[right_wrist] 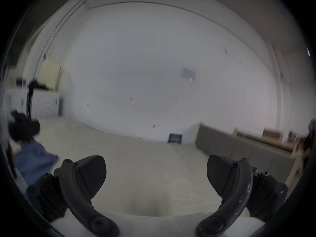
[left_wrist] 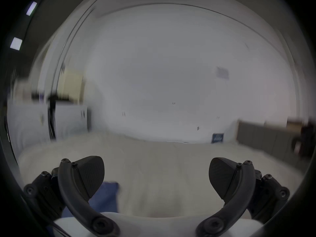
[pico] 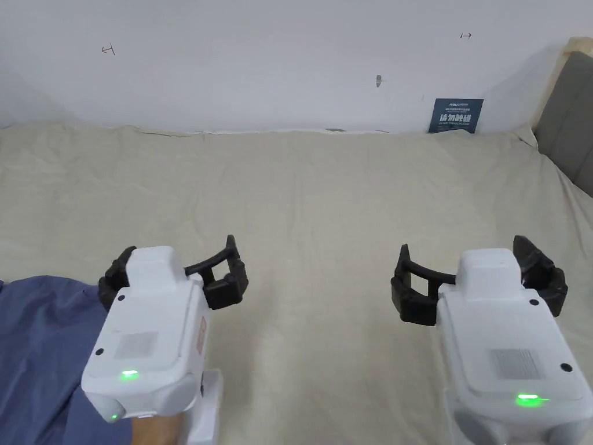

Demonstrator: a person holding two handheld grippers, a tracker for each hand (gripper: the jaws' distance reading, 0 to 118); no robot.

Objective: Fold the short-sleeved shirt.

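Head view, nearest zone: the left gripper [pico: 176,275] and the right gripper [pico: 478,278] are held level above the bed sheet [pico: 324,191], pointing at the wall [pico: 289,64]. Each has its jaws spread wide with nothing between them, a ready posture judged to precede the first grasp. The short-sleeved shirt [pico: 40,347], blue, lies in a loose heap at the near left corner, partly under the left gripper body, and is untouched. In the left gripper view a blue edge of it [left_wrist: 106,196] sits low beside the left jaw. Folding has not begun. Mid zone: the sheet lies bare and broad, suitable for spreading the garment. Far zone: a blue sign [pico: 456,115] leans against the wall, and a grey headboard [pico: 570,127] stands at the right.
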